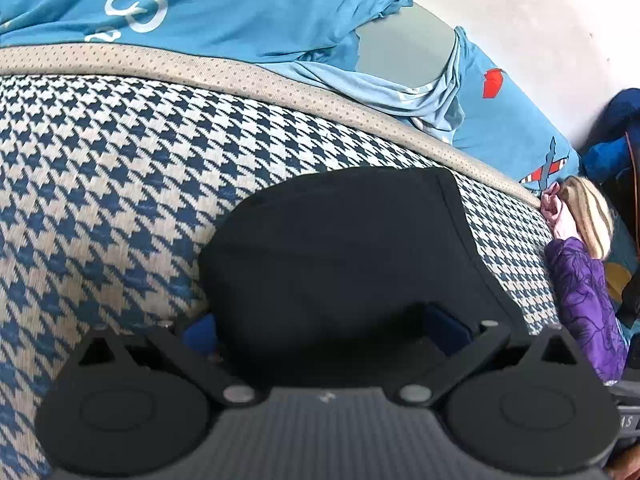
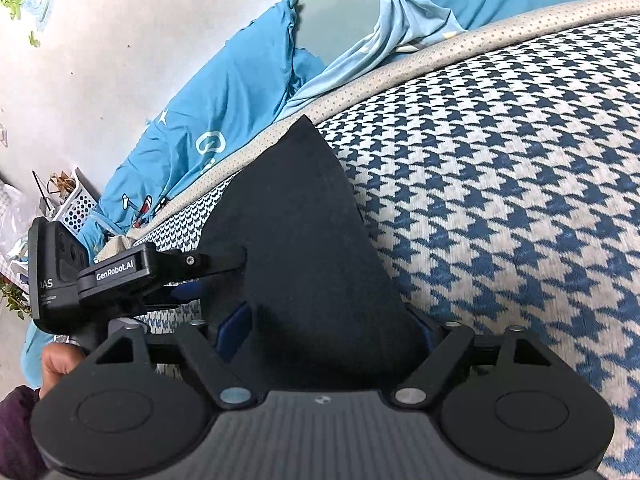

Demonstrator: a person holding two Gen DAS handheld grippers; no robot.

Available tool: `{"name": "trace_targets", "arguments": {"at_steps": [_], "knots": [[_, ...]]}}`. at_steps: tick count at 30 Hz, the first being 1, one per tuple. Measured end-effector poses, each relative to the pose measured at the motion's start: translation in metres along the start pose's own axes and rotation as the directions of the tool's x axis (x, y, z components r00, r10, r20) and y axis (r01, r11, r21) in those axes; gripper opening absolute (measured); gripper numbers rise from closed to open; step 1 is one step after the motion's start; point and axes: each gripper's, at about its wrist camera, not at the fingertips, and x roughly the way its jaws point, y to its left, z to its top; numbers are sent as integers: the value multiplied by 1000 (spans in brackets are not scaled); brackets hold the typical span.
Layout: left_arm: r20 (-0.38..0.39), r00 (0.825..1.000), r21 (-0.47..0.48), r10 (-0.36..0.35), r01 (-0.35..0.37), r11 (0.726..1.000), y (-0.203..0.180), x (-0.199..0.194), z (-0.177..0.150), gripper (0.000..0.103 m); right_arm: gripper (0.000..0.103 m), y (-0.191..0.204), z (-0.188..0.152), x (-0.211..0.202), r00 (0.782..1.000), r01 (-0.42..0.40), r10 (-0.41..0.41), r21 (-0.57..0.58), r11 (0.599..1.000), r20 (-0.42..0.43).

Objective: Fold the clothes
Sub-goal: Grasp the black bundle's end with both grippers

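Note:
A black garment [image 1: 340, 248] lies on a blue-and-white houndstooth bed cover [image 1: 100, 168]. My left gripper [image 1: 324, 332] has its jaws wide apart, and the black cloth fills the gap between the blue pads [image 1: 202, 334]. In the right wrist view the same garment [image 2: 304, 216] rises to a point. My right gripper [image 2: 330, 324] straddles its near end, jaws wide, with cloth between them. The left gripper [image 2: 224, 276] reaches in from the left and meets the garment's left edge. No pad clearly presses on the cloth.
Crumpled blue bedding [image 1: 248, 12] with cartoon prints lies along the far side by a white wall [image 1: 520, 20]. A doll [image 1: 580, 248] with blond hair and a purple dress lies at the bed's right edge. A white basket [image 2: 76, 204] stands at the left. A hand [image 2: 60, 360] holds the left gripper.

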Motion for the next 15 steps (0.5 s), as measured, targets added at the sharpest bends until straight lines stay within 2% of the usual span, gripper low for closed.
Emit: {"name": "trace_targets", "arguments": {"at_steps": [6, 8, 10, 13, 14, 15], "knots": [[25, 1000, 5, 8, -8, 1000, -3, 3, 1, 101, 55, 1, 4, 11, 1000, 6, -6, 8, 1000, 12], [38, 999, 20, 24, -25, 999, -7, 3, -1, 95, 53, 4, 4, 13, 1000, 18, -18, 5, 1000, 12], [49, 998, 32, 40, -41, 999, -10, 1, -2, 75, 46, 6, 5, 14, 999, 32, -32, -3, 999, 12], [66, 996, 31, 63, -66, 997, -13, -4, -4, 53, 36, 7, 6, 13, 999, 44, -44, -13, 999, 10], [73, 995, 26, 66, -68, 997, -13, -5, -5, 50, 34, 9, 6, 12, 999, 48, -48, -26, 998, 13], [79, 994, 22, 69, -71, 997, -14, -7, -6, 40, 32, 12, 5, 11, 998, 54, -53, -43, 998, 16]]}}
